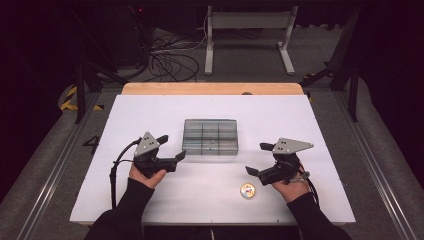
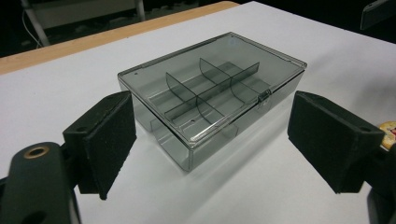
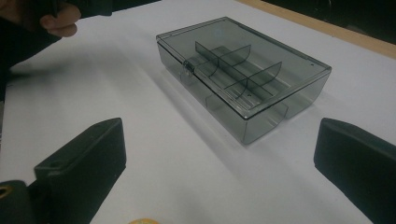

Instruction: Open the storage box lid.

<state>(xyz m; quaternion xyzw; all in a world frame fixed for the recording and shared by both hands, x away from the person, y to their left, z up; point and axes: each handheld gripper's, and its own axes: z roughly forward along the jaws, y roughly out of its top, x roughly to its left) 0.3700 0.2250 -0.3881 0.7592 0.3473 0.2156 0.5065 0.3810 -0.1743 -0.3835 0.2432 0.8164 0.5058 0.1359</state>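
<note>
High view: both grippers stand wide and empty — left gripper (image 1: 172,149), right gripper (image 1: 259,159) — flanking the shut box (image 1: 210,136) mid-table (image 1: 150,105); next, seemingly, the latch (image 2: 265,96) wants lifting.

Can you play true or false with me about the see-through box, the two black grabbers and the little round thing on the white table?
1. The box has its lid shut. True.
2. The left gripper is squeezing the box. False: its jaws are open and stand apart from the box.
3. The little round thing is inside the box. False: it lies on the white table, near the right gripper.
4. The box has dividers inside. True.
5. The right gripper holds nothing. True: its jaws are open, with nothing between them.
</note>
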